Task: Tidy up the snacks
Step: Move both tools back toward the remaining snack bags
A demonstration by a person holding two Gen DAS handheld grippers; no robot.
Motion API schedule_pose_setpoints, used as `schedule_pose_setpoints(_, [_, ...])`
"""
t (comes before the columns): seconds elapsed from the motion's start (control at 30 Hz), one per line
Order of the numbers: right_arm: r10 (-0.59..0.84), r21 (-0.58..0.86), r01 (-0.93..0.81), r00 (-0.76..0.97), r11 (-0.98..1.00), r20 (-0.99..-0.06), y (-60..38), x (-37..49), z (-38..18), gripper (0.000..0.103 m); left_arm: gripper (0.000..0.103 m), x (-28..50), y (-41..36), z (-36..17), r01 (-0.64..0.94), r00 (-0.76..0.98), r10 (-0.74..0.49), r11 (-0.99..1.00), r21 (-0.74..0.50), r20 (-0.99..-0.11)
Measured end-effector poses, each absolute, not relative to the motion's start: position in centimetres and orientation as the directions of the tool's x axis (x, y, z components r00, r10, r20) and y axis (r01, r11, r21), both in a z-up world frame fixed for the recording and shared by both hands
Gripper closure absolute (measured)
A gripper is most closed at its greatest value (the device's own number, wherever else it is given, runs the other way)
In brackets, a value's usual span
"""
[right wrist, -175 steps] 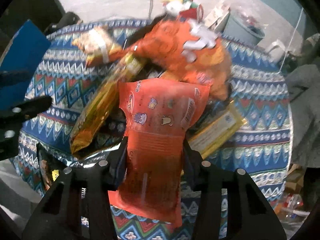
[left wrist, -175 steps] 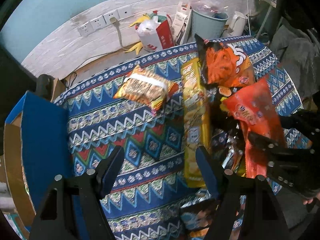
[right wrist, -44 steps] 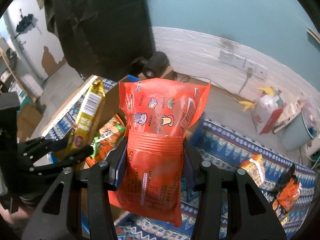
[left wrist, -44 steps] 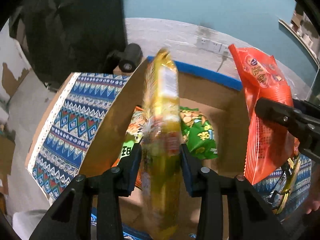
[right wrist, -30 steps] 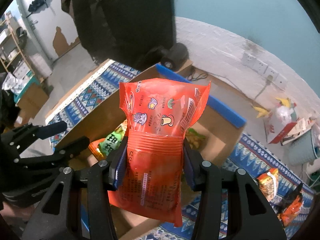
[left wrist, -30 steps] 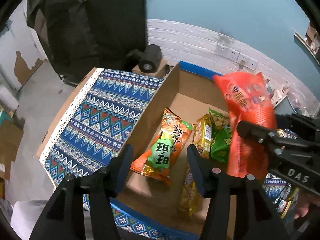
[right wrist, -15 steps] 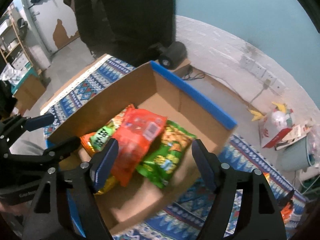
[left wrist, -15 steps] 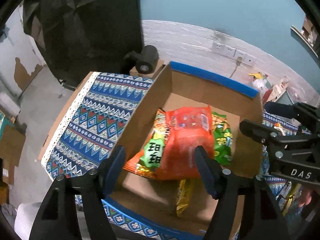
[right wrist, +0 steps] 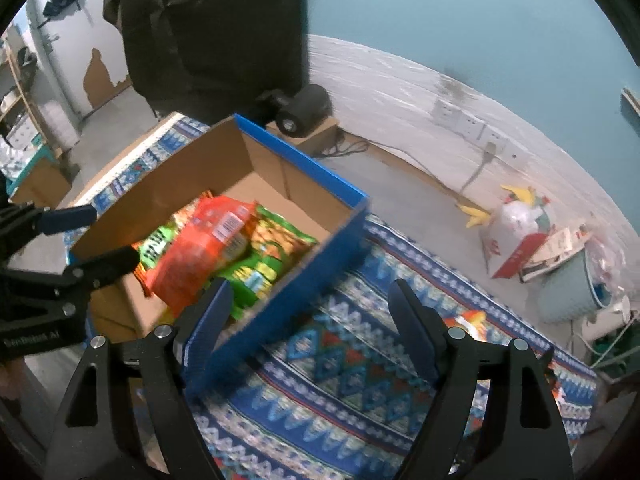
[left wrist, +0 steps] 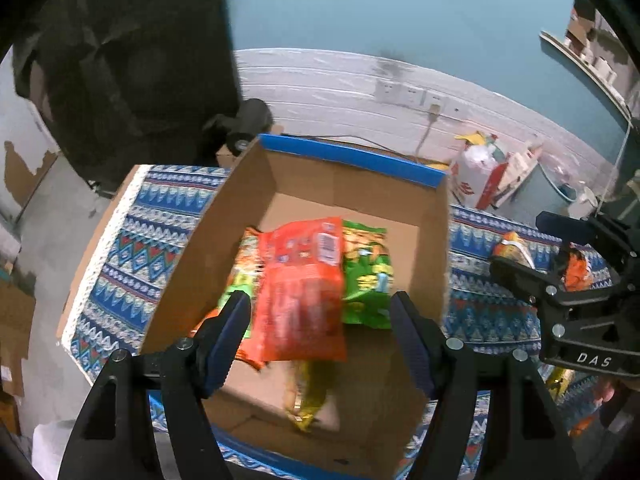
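Box [left wrist: 304, 184]: cardboard, blue-edged, on patterned cloth [left wrist: 132, 240]. Contents: red bag [left wrist: 304, 288] with barcode on top; green bag [left wrist: 366, 276] beside it; orange-green bag [left wrist: 240, 280] and yellow pack [left wrist: 308, 396] partly under it; print unreadable. Left gripper [left wrist: 320, 316]: spread, empty, above the box. Right gripper [right wrist: 308, 304]: lettered "DAS", opening, nothing between its fingers.

The table [right wrist: 344, 384] has a blue cloth with zigzag shapes all over it. A brown box [left wrist: 412, 176] with a blue rim sits on the cloth. Well apart from the box, an orange bag [left wrist: 576, 274] and a small snack pack [left wrist: 514, 250] lie right on the cloth too.
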State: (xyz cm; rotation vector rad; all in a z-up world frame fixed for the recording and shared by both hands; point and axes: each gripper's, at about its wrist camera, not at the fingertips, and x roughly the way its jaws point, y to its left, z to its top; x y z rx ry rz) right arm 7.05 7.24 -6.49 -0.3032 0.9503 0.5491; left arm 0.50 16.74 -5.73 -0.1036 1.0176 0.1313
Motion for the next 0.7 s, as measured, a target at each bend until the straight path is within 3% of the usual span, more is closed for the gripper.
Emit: schedule_pose_setpoints(0.7, [0.196, -0.066, -0.451, 0.508, 0.89, -0.839, -5.6, 5.5, -7.7, 0.021, 0.029, 2.5, 4.8, -6.2, 0.077, 0.489, 0.006, 0.996, 0.05, -0.872])
